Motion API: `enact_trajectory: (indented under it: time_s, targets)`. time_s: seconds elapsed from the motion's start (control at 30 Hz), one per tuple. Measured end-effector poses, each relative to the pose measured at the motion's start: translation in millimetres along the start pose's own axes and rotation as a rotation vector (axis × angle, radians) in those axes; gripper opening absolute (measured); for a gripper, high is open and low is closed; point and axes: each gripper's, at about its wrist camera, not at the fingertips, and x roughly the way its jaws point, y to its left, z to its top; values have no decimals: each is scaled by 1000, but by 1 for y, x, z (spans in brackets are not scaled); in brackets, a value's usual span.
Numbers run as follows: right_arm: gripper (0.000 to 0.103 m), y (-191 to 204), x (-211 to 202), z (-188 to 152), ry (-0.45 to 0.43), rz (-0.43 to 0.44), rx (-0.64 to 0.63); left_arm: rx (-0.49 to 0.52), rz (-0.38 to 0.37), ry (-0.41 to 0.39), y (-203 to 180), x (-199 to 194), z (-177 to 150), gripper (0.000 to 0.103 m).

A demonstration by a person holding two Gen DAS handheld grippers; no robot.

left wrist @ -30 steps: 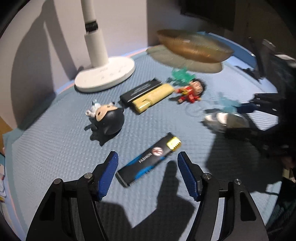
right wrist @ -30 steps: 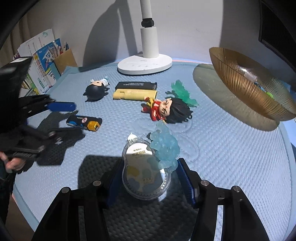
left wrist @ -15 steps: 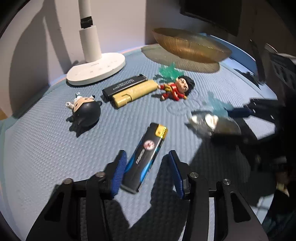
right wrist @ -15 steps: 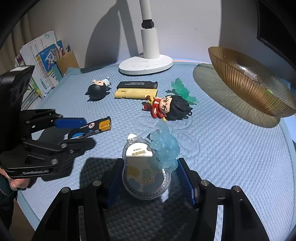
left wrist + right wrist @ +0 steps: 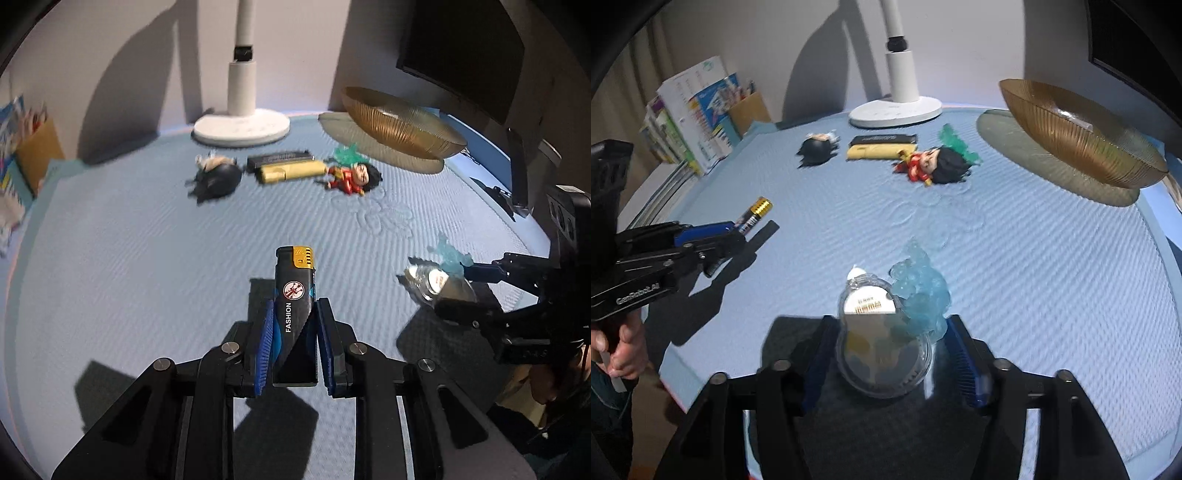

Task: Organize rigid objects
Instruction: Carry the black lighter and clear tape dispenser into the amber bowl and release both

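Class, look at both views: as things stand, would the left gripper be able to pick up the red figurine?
Probably not yet. The left gripper is already shut on the black lighter, so its jaws are occupied. The mat between it and the red figurine looks bare, so only that load blocks it.

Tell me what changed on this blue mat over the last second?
The left claw closed on the black lighter, which swung from lying crosswise to pointing straight ahead between the pads. The right claw is opening around the clear round case; a gap now shows beside it. The two figurines, the black and yellow lighters, the lamp and the gold bowl stayed put.
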Motion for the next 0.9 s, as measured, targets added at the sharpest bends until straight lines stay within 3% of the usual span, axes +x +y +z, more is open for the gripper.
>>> enact_trajectory:
  time_s: [0.43, 0.6, 0.7, 0.9]
  targets:
    - [69, -8, -16, -9, -24, 46, 57, -40, -43, 32, -2, 12, -14, 20]
    - [70, 8, 6, -2, -10, -36, -23, -21, -37, 24, -7, 13, -14, 20]
    - [48, 24, 11, 1, -19, -103, -94, -18, -34, 23, -9, 13, -13, 20]
    - [48, 25, -10, 7, -79, -115, -110, 19, -32, -24, -19, 1, 7, 20]
